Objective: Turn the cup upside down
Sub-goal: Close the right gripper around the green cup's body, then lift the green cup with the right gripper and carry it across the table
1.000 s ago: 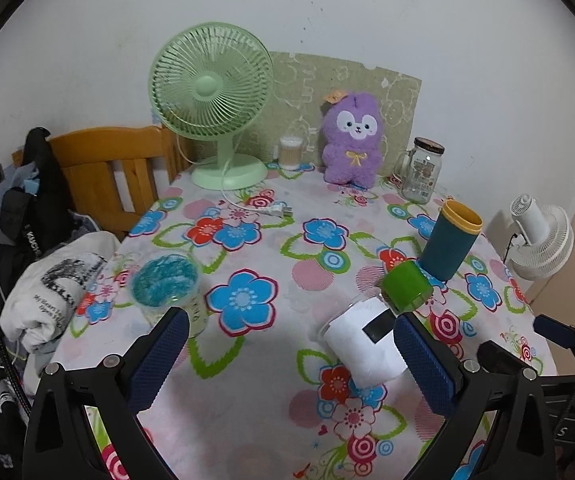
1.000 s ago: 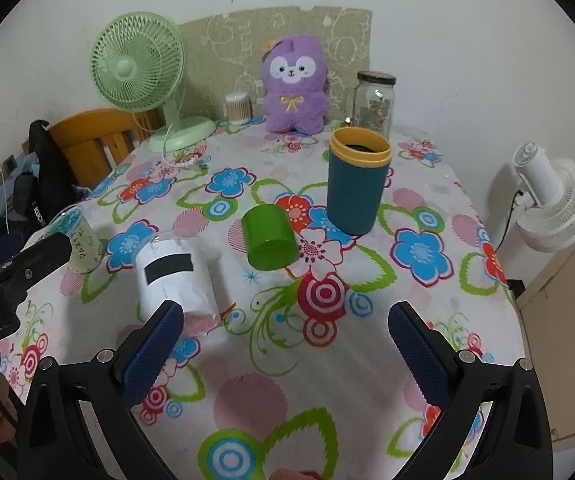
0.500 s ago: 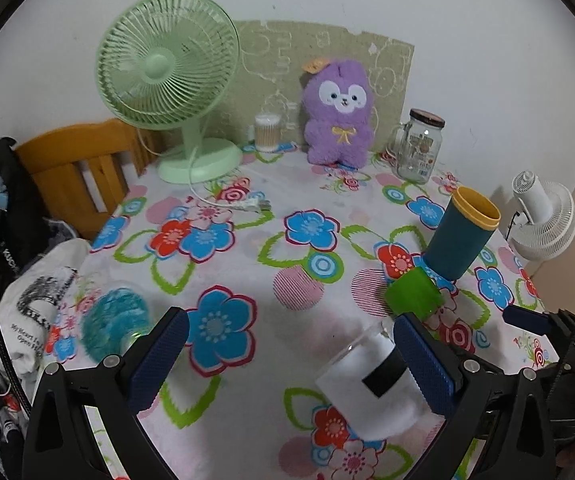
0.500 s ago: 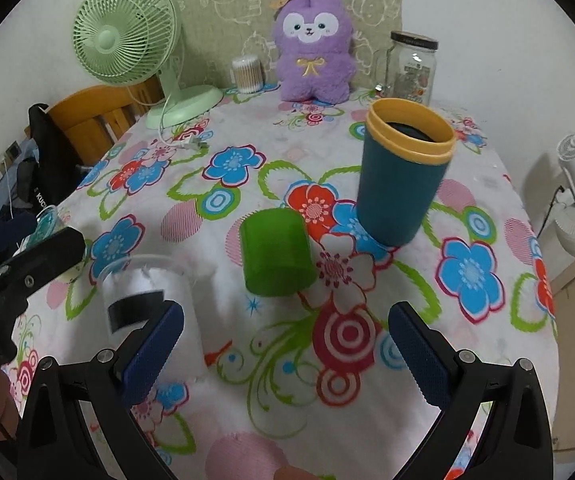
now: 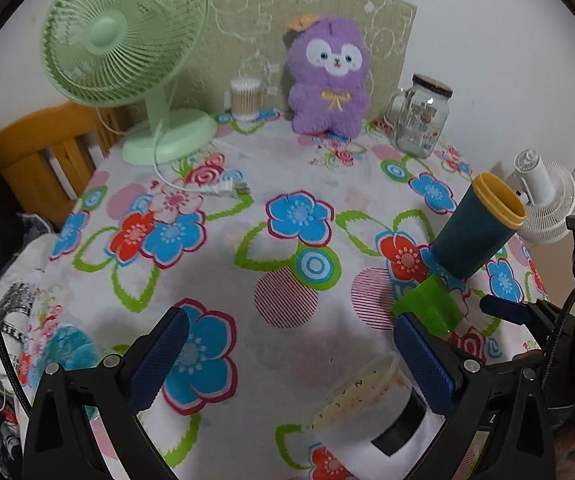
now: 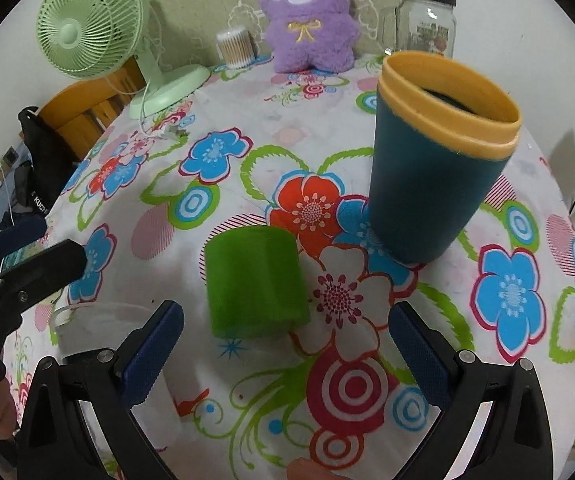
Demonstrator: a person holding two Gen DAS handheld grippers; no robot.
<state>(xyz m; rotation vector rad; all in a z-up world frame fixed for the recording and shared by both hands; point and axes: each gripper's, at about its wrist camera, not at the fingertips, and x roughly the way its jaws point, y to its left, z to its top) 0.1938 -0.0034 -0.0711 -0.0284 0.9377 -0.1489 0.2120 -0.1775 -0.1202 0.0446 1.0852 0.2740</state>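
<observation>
A teal cup with a yellow rim (image 6: 435,168) stands upright, mouth up, on the flowered tablecloth (image 6: 247,120); it also shows in the left wrist view (image 5: 475,232). A green cup (image 6: 253,280) stands just left of it, bottom up, and shows in the left wrist view (image 5: 427,308). A white cup with a black band (image 5: 367,412) lies on its side near the front. My right gripper (image 6: 287,344) is open and empty, just short of the green cup. My left gripper (image 5: 287,348) is open and empty, with the white cup by its right finger.
A green desk fan (image 5: 127,40), a cotton-swab jar (image 5: 245,98), a purple plush toy (image 5: 329,76) and a glass jar (image 5: 421,116) line the back. A clear cup with a teal inside (image 5: 67,346) stands front left. A wooden chair (image 5: 39,156) and a white fan (image 5: 543,200) flank the table.
Both grippers have moved forward over the table. The right one has closed in on the green and teal cups. The white cup now lies by the left gripper's right finger.
</observation>
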